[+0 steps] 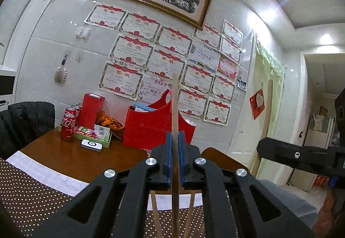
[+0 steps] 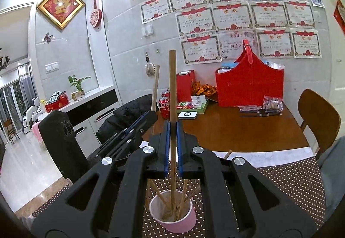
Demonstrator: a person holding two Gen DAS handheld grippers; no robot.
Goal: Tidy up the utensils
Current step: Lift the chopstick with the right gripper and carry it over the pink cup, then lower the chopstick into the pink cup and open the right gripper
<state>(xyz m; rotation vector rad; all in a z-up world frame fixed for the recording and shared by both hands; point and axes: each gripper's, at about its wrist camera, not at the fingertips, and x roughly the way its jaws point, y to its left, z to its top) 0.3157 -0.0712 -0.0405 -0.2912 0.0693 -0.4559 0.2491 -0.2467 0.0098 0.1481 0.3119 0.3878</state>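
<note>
Left claw [image 1: 175, 149] points level over the surface [image 1: 64, 156], clenched on one upright chopstick [image 1: 175, 108]. Right claw [image 2: 172, 141], tilted slightly downward, is clenched on another chopstick [image 2: 172, 87], whose lower end stands inside the pink cup [image 2: 172, 218] among further chopsticks on the dotted mat [image 2: 291, 184].
</note>
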